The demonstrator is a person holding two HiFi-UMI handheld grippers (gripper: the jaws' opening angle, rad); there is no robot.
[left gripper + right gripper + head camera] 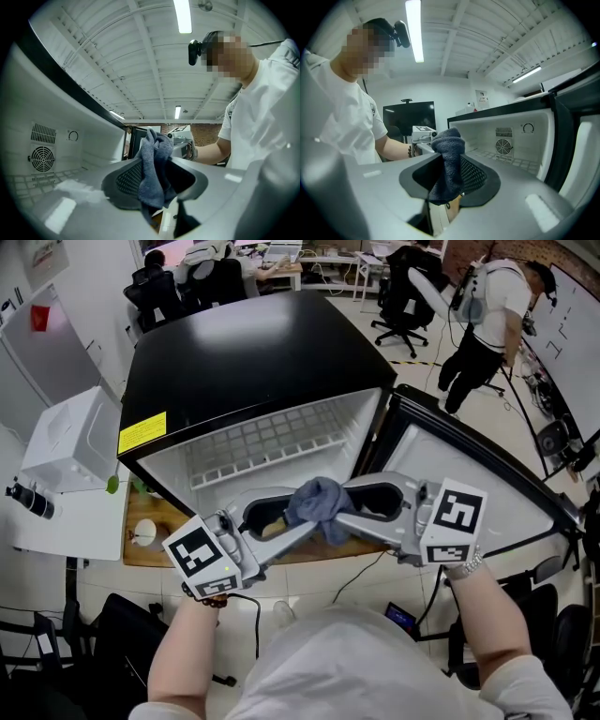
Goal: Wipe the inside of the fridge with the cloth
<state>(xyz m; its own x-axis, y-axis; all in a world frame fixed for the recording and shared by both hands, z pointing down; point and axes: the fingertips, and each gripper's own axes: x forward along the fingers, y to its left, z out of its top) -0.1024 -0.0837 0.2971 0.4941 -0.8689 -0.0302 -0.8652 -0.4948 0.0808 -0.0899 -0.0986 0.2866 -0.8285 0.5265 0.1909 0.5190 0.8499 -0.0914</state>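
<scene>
Head view: the left gripper [292,527] and right gripper [345,514] are held about level and angled inward. Their tips meet on the cloth [315,502] in front of the open fridge [244,352].

Left gripper view: the cloth is clamped between half-closed jaws.

Right gripper view: the same cloth is pinched likewise. A wire shelf [508,160] is seen inside the fridge.

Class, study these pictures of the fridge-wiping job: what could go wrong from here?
1. The cloth is bunched between the left gripper and the right gripper, outside the fridge; an uneven pull could drop it.
2. Its loose folds may snag on the wire shelf inside.
3. The right gripper is close to the open door and might knock it.
</scene>
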